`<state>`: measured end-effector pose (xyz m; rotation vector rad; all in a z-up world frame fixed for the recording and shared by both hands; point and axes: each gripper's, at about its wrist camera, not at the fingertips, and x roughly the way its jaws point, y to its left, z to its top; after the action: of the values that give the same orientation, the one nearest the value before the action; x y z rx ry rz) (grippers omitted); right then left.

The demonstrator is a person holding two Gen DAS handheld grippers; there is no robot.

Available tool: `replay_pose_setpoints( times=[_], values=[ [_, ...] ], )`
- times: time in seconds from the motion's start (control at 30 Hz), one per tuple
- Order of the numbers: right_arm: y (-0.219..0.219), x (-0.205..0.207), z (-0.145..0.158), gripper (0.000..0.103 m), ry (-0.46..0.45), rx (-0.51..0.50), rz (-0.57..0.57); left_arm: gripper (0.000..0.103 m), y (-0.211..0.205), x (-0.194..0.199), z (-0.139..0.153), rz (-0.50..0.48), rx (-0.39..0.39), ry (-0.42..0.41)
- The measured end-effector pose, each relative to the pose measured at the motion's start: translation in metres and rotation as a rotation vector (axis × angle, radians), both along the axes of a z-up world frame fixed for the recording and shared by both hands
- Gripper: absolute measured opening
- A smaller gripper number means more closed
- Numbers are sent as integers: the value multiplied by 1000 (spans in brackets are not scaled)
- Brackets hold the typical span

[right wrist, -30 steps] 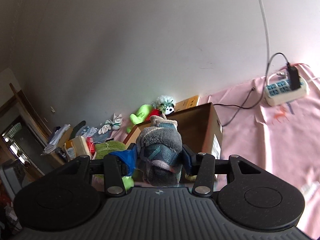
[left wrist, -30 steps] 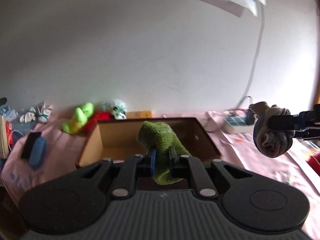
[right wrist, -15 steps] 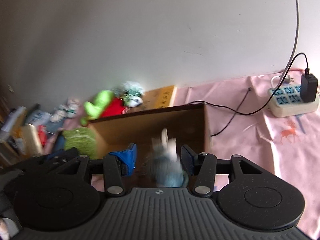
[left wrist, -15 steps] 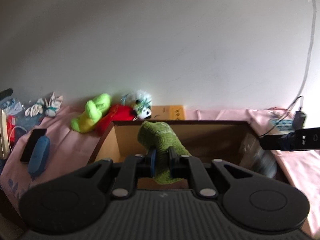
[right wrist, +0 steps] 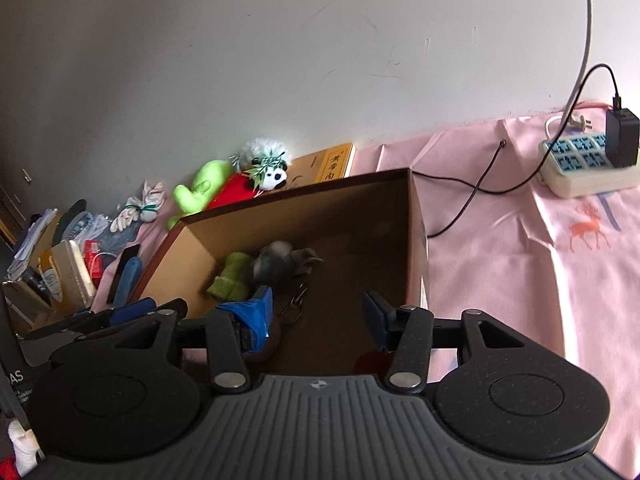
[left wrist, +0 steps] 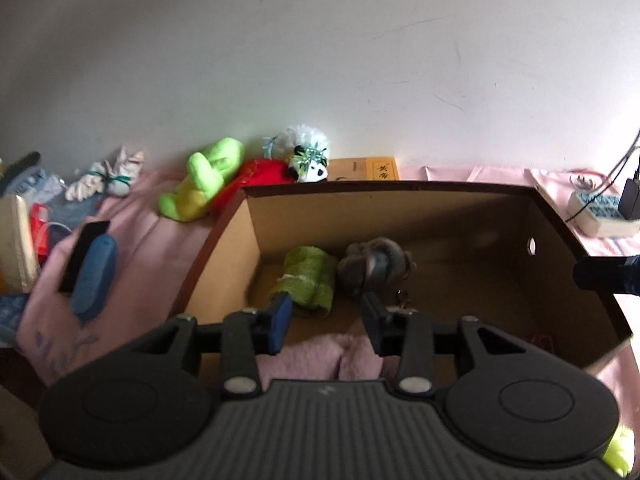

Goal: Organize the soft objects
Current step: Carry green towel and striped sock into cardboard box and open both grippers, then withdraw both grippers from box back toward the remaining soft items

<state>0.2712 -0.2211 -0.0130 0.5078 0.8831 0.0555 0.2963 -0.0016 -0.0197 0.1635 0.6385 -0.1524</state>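
green knit roll and grey bundle lie touching in the cardboard box, just beyond both wide-open, empty grippers, left and right.

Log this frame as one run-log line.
phase: post-drop | left tongs: open, empty | right tongs: open, empty | green knit sock and grey sock bundle: side by side in cardboard box

Both wrist cameras look down from the near edge into the cardboard box, close, facing the wall.
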Motion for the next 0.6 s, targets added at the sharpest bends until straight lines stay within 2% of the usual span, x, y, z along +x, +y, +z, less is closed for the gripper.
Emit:
replay_pose_setpoints(
  times=[0.2, 0.6],
  values=[
    [4, -28, 16, 34, -16, 27, 9, 53, -14, -33, 20, 7, 79, -21],
    [11, -85, 43, 35, -63, 64, -2, 56, -25, -104, 45, -9, 101, -55]
  ],
)
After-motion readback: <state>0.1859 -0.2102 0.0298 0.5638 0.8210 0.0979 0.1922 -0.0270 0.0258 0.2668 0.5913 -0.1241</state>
